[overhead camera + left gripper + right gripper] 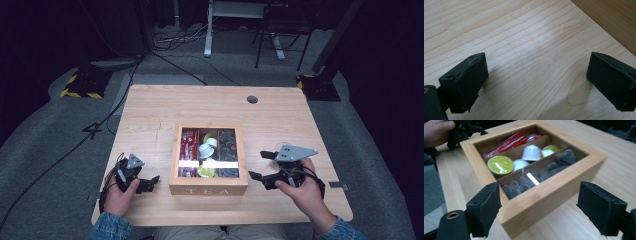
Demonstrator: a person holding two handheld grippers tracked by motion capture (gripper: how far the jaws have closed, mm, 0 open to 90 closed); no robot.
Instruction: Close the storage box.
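Jaws: the right gripper (261,165) stood wide open with nothing between its pads; the left gripper (152,180) was also open and empty.
High view: one wooden tea box (208,189) sat mid-table, just off the near edge, between the two grippers and apart from both; the table (200,102) lay bare beyond it.
Left gripper view: jaws spread over bare wood, the box wall (614,22) at the upper right.
Right gripper view: the box corner sat between the jaws, untouched; three compartments: red sachets (509,142), about five capsules (532,152), dark tea bags (549,168).
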